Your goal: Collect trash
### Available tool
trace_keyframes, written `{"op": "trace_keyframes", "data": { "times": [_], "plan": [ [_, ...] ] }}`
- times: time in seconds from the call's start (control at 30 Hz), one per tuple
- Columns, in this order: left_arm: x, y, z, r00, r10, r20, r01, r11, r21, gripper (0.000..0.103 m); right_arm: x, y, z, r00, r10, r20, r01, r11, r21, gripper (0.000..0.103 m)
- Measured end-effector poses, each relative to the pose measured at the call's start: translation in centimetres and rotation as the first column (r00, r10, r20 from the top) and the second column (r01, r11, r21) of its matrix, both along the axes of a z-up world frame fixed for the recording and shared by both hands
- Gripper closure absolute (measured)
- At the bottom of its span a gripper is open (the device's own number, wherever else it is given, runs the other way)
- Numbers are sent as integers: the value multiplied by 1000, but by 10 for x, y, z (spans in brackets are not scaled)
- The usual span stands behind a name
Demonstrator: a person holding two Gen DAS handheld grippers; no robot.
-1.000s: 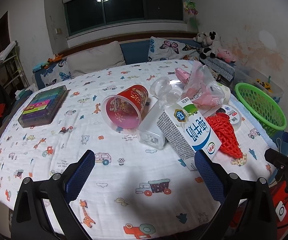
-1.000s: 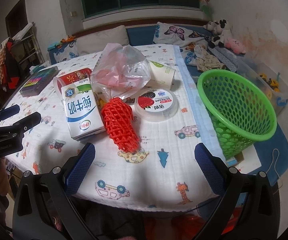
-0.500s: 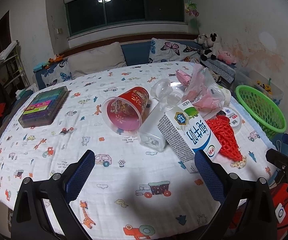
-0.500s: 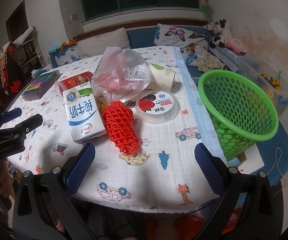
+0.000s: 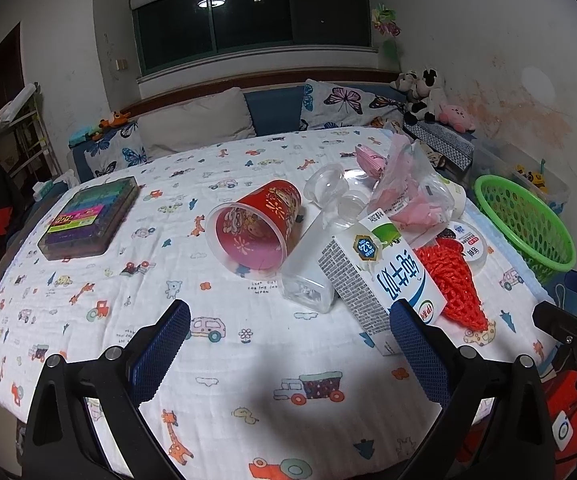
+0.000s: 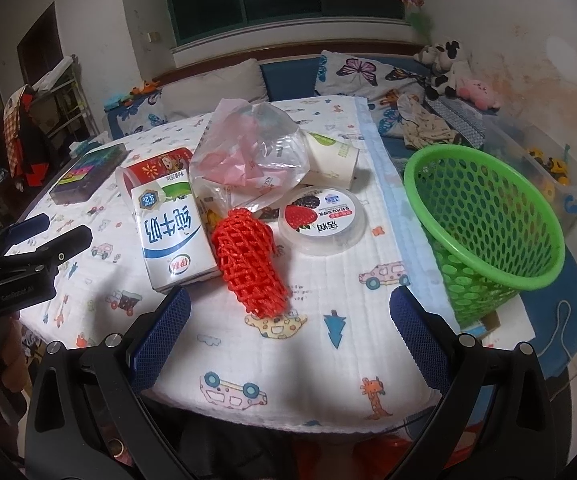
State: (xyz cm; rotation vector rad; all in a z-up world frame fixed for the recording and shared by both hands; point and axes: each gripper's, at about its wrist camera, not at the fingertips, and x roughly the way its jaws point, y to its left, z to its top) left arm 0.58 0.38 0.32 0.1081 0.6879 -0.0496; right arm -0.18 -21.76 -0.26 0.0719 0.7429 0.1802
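Cartoon-print tablecloth (image 6: pixel 320 364): milk carton (image 6: pixel 174 232) flat, long axis toward camera; both hand-held grippers (image 5: pixel 288 344) (image 6: pixel 288 340) open, empty.

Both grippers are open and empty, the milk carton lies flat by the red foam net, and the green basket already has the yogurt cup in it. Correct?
Not quite: the yogurt cup sits on the table beside the red foam net, outside the green basket, as the right wrist view shows. The rest holds.

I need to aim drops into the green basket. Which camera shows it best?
The right wrist view: the green basket shows its whole rim, open mouth and mesh wall beside the table. The left wrist view catches it only small and distorted at the right edge.
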Motion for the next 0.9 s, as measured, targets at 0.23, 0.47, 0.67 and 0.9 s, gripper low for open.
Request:
{"op": "trace_keyframes", "data": {
  "times": [0.23, 0.47, 0.67, 0.9],
  "plan": [
    [7, 2, 0, 1000, 5, -5, -5, 1000, -1, 6, 6, 0, -1, 1000, 8, -1, -8, 1000, 2, 4],
    [13, 3, -1, 1000, 4, -11, -4, 1000, -1, 6, 11, 1, -1, 1000, 13, -4, -13, 1000, 2, 4],
    [18, 8, -3, 1000, 15, -18, -16, 1000, -4, 6, 21, 5, 0, 999, 37, -3, -37, 999, 2, 4],
    [23, 17, -4, 999, 31, -25, -31, 999, -9, 6, 35, 10, 3, 997, 78, 2, -78, 997, 3, 4]
  ]
}}
